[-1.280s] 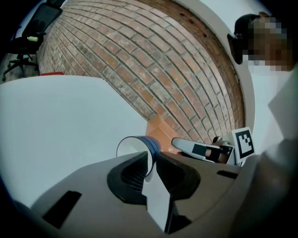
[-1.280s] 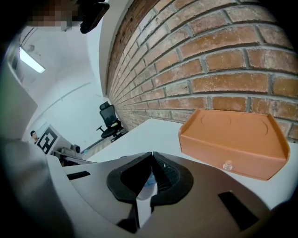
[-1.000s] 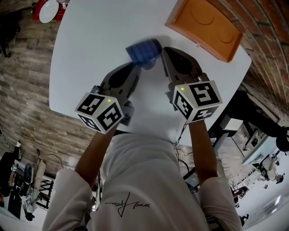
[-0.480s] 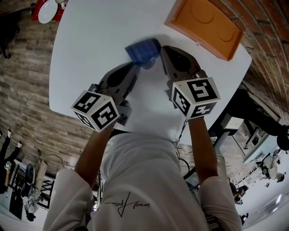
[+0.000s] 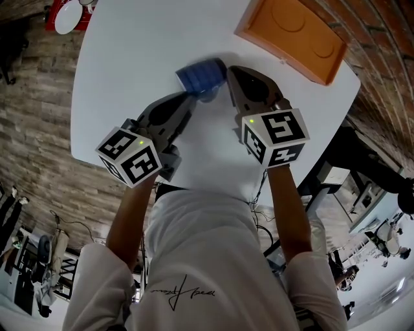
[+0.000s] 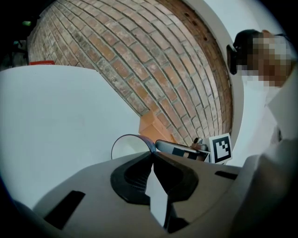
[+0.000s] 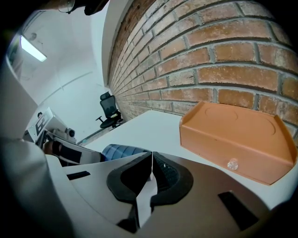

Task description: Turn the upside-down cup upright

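The blue ribbed cup [image 5: 200, 75] is tipped on its side over the white table [image 5: 129, 71], between the two gripper tips. My left gripper [image 5: 192, 97] is shut on the cup's rim; in the left gripper view the cup [image 6: 126, 148] turns its open mouth toward the camera and its edge runs into the closed jaws of the left gripper [image 6: 152, 157]. My right gripper [image 5: 228, 72] sits just right of the cup. In the right gripper view that gripper [image 7: 151, 158] is shut with nothing between its pads, and the cup [image 7: 120, 151] lies left of it.
An orange tray [image 5: 294, 39] stands at the table's far right corner, close to a brick wall [image 7: 209, 56]. A red object with a white plate [image 5: 65, 14] is on the floor past the far left. The table's near edge runs just below the grippers.
The cup has shifted slightly left with the left gripper's tip. The left gripper's marker cube has swung down and left. The right gripper has edged left.
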A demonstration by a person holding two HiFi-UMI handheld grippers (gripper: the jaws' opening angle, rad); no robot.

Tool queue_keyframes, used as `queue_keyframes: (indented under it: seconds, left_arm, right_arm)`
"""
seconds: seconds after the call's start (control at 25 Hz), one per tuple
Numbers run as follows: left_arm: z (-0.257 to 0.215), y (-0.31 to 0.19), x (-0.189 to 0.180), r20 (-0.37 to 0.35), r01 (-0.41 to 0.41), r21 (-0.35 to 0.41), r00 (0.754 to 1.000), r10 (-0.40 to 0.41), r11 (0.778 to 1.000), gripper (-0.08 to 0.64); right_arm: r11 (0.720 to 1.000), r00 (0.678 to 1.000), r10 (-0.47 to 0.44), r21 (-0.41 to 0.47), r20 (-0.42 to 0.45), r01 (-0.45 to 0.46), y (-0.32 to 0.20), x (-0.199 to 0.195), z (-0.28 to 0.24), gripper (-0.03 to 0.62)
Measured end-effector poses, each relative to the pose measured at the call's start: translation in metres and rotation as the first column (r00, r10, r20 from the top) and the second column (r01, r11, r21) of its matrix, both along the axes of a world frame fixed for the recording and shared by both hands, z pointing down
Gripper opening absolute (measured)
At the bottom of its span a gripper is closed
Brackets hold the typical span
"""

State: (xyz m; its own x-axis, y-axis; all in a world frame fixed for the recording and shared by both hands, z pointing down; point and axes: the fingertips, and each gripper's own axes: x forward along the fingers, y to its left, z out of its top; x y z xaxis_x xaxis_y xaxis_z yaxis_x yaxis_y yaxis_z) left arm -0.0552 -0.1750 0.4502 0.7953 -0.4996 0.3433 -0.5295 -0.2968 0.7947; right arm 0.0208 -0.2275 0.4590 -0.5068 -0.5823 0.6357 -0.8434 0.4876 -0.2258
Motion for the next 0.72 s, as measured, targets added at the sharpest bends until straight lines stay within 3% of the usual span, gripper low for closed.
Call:
queue_keyframes:
  seconds: [0.72]
  left_arm:
    - [-0.003,0.010,-0.005,0.041,-0.055,0.014,0.998,0.055,0.998,0.021]
  right_arm:
    - [1.000,1.000,-0.005,-0.026,0.009,0.006,0.014,-0.010,0.007,0.021]
